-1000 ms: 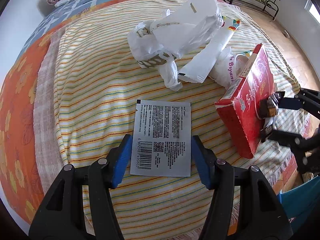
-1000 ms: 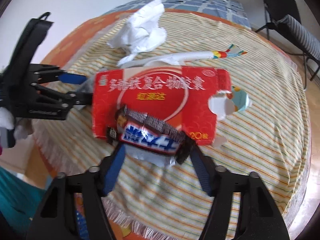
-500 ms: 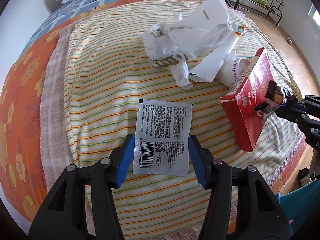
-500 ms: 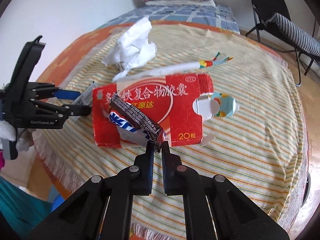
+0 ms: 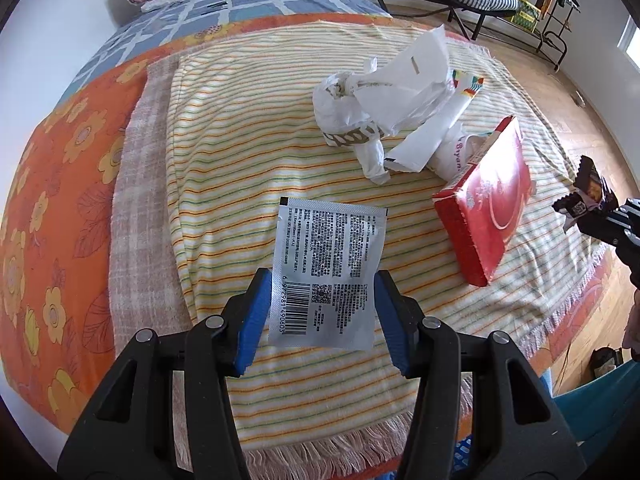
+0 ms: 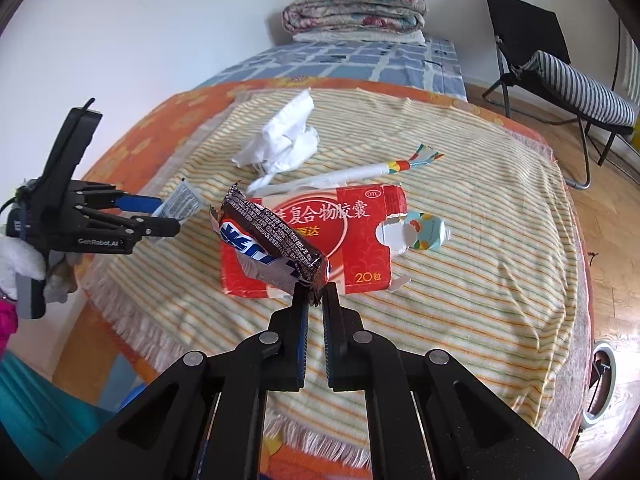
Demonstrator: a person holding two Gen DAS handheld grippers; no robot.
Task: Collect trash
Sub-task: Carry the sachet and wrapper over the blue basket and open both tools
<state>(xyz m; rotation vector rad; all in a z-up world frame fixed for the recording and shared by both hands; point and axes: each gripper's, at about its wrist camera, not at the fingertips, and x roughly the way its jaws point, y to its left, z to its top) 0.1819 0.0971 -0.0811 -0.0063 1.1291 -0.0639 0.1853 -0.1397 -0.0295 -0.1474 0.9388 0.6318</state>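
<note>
My right gripper (image 6: pixel 315 292) is shut on the end of a brown candy bar wrapper (image 6: pixel 272 236) and holds it above the bed; the wrapper also shows at the right edge of the left wrist view (image 5: pixel 588 192). My left gripper (image 5: pixel 322 300) is open, its blue fingers either side of a silver sachet with a barcode (image 5: pixel 326 268) on the striped towel (image 5: pixel 240 168). The left gripper shows in the right wrist view (image 6: pixel 160 212). A red medicine box (image 5: pixel 488 200) lies to the right of the sachet.
A crumpled white plastic bag (image 5: pixel 384 108) and a white paper sleeve (image 6: pixel 332 178) lie beyond the box. A small teal tube (image 6: pixel 424 234) lies by the box. Folded quilts (image 6: pixel 352 12) sit at the bed's far end. A folding chair (image 6: pixel 560 64) stands on the wooden floor.
My right gripper shut on the candy wrapper and lifted it off the red box, drawing back. My left gripper stayed open around the sachet and edged closer to it.
</note>
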